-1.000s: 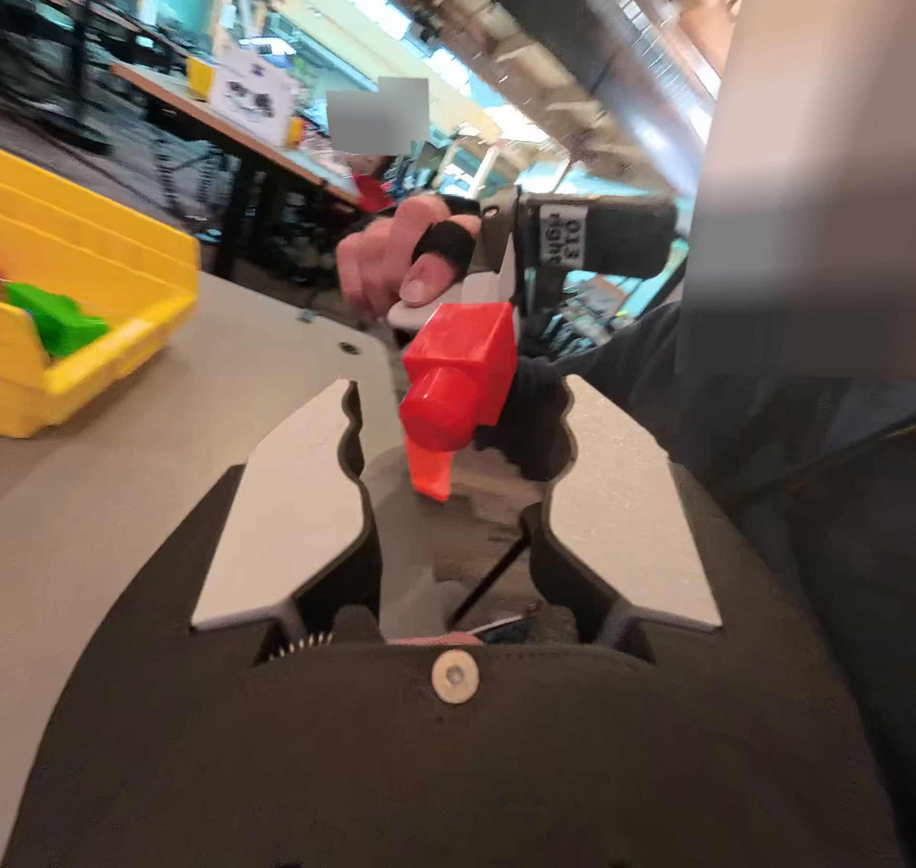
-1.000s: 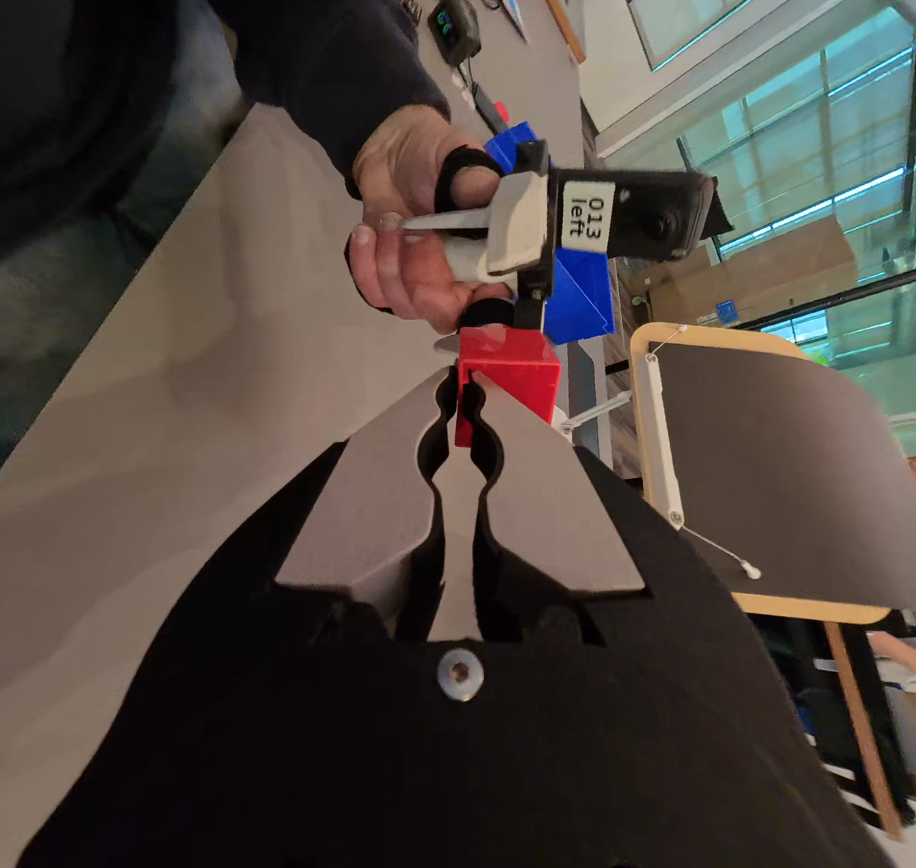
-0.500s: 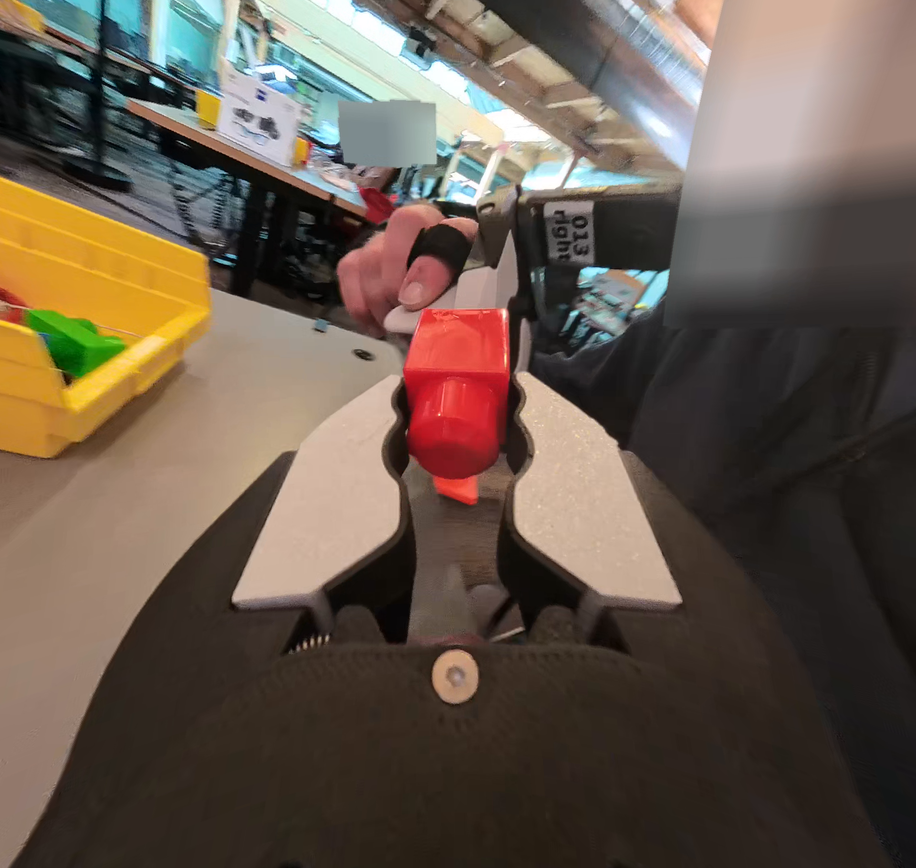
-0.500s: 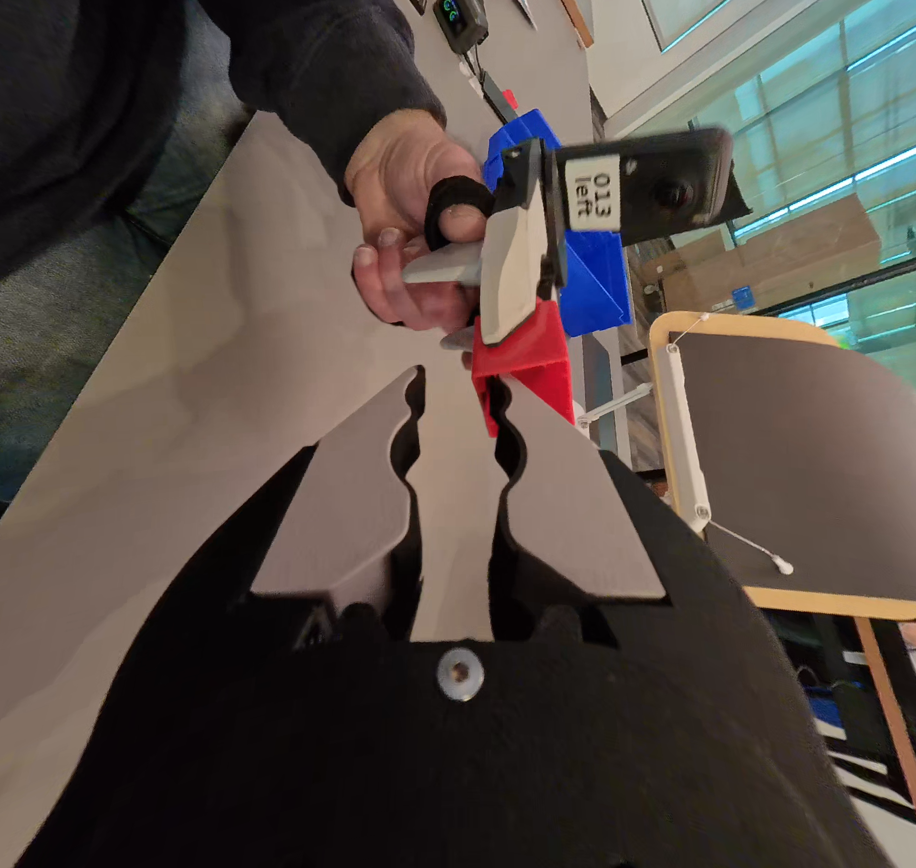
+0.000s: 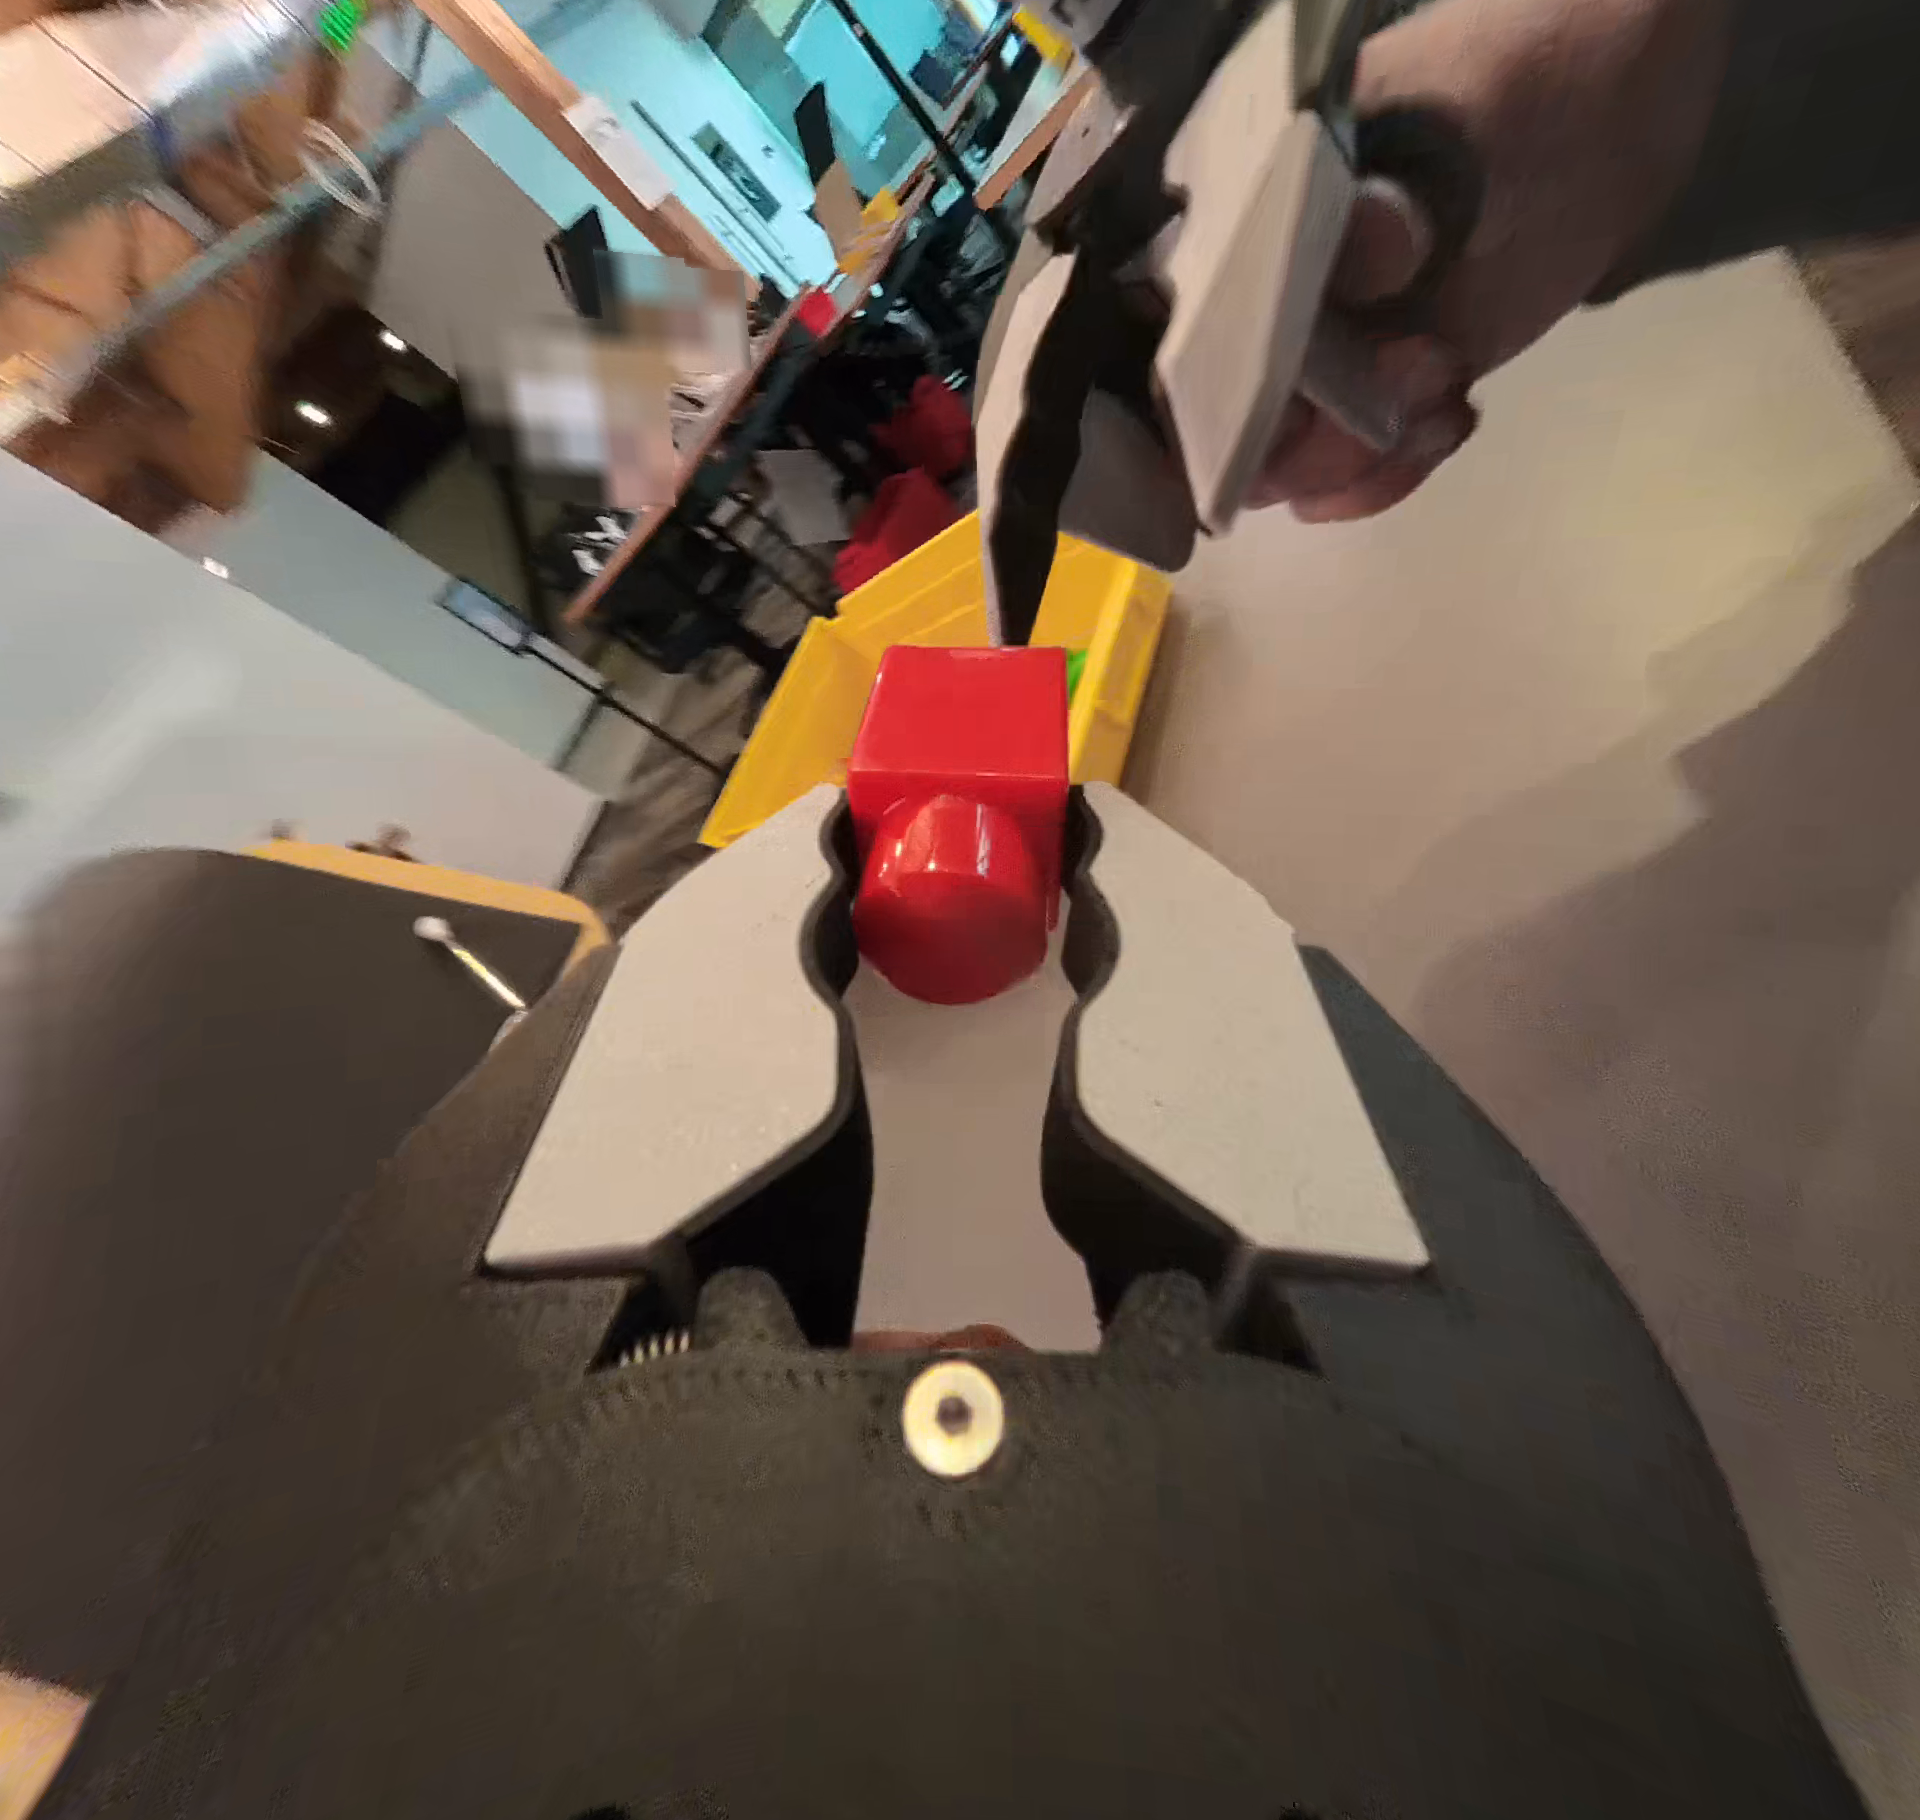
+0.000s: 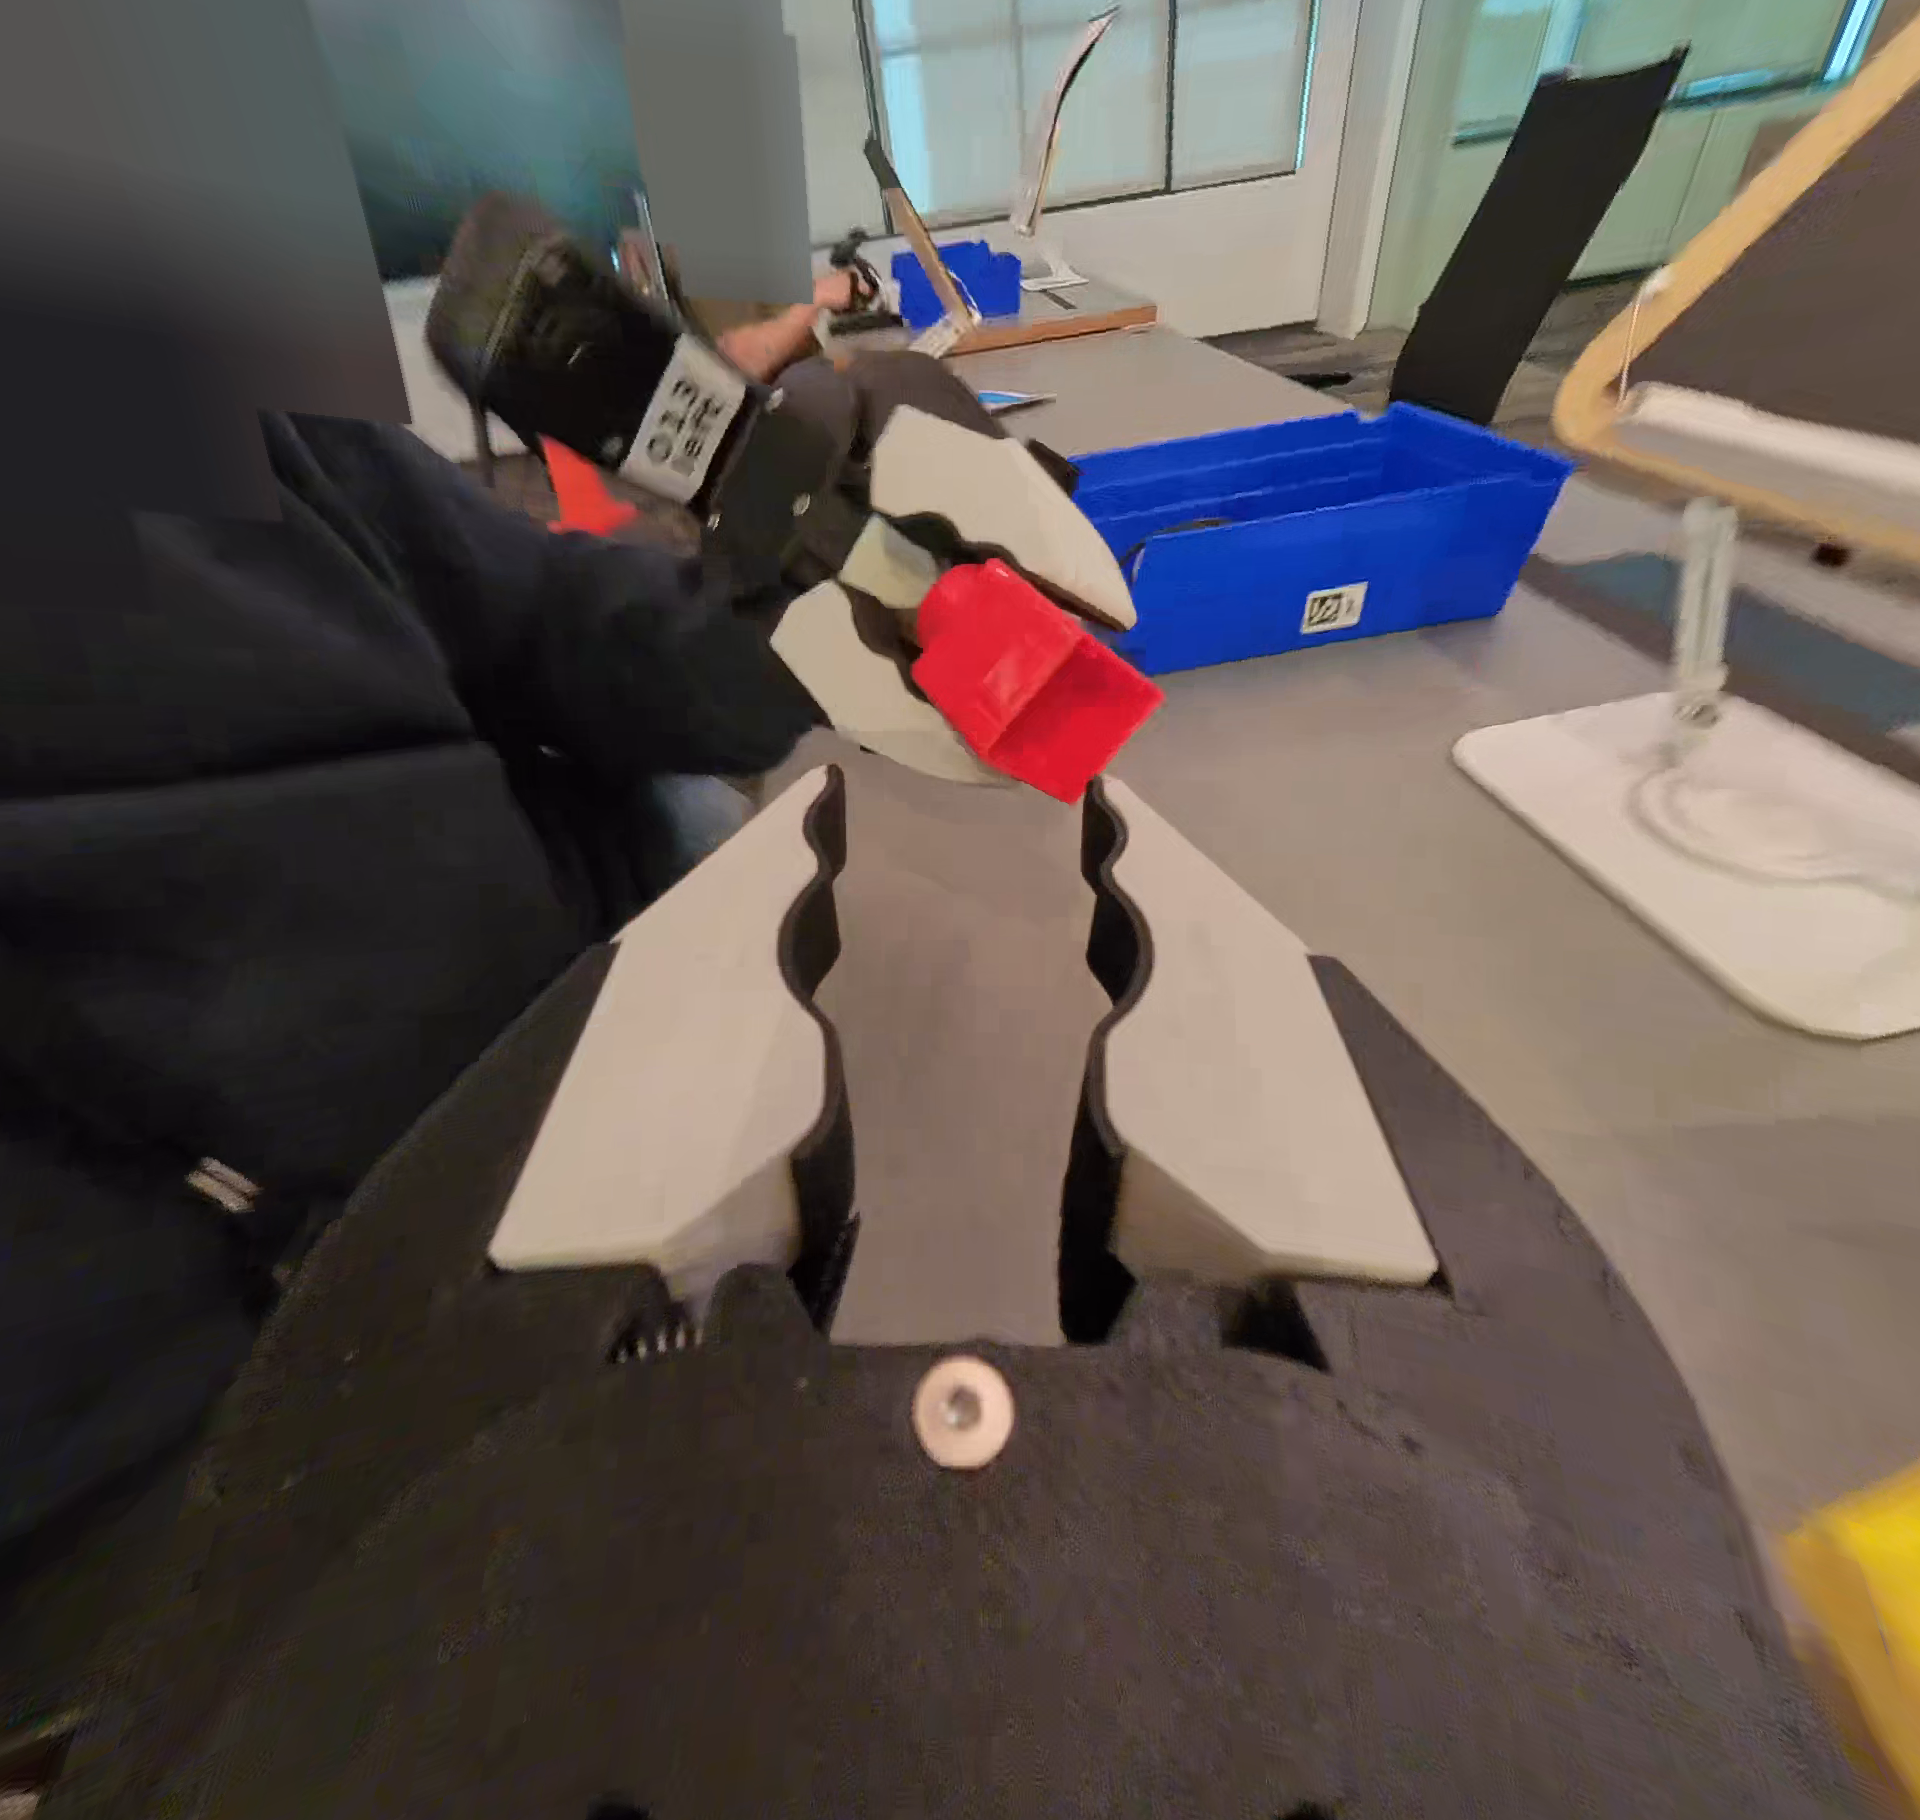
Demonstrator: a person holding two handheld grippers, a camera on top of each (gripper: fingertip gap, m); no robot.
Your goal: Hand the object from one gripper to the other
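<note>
A red plastic block [image 5: 956, 794] with a square head and a round stub sits between the tips of my left gripper [image 5: 956, 835], which is shut on it. In the right wrist view the same red block [image 6: 1023, 674] is held by the left gripper [image 6: 966, 617] above the grey table. My right gripper [image 6: 961, 794] is open and empty, its tips just below the block and apart from it. In the left wrist view the right gripper [image 5: 1049, 565] hangs above the block, pointing down at it.
A yellow bin [image 5: 935, 607] with a green piece stands on the table beyond the block. A blue bin [image 6: 1320, 534] and a white stand base [image 6: 1725, 856] sit on the grey table [image 6: 1351, 939]. A person's dark sleeve [image 6: 312, 731] fills the left. Less than 4 cm separates the two grippers' tips.
My left gripper closed on the red block. My right gripper let go, opened and drew back from it. Both views swung round strongly.
</note>
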